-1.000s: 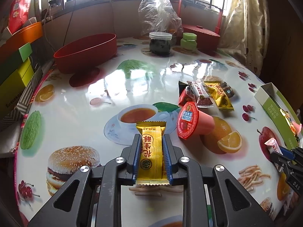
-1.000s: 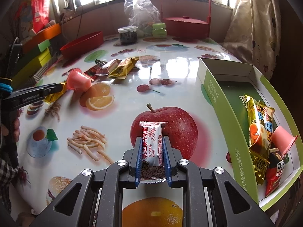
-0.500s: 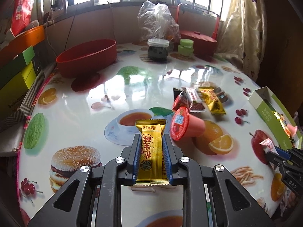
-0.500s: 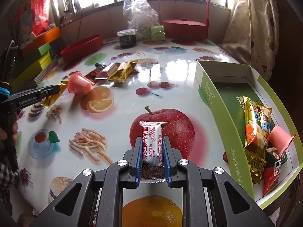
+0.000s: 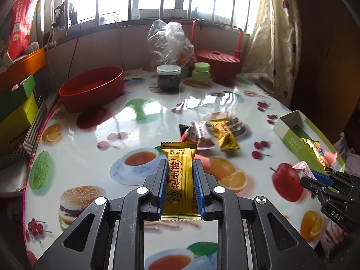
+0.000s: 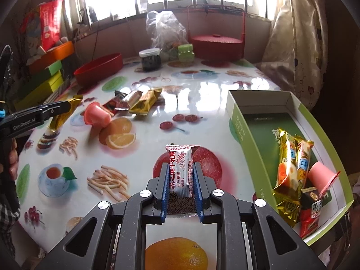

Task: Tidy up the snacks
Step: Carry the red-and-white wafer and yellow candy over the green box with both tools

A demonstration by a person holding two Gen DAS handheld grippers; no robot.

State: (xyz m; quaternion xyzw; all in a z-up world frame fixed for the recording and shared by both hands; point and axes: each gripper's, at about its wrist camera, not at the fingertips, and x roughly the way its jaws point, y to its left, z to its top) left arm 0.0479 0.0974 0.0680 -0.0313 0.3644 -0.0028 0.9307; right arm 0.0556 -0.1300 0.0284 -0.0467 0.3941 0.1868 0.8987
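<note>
My left gripper clamps a gold foil-wrapped snack bar with red lettering above the glossy fruit-printed tabletop, while my right gripper pinches a white-and-red wrapped candy bar over a printed apple. Just right of it, the open green-and-white cardboard box already holds several wrapped snacks and a pink jelly cup; farther out, another pink plastic jelly cup lies on its side near a small heap of loose wrapped snacks, with a red oval plastic basin beyond.
</note>
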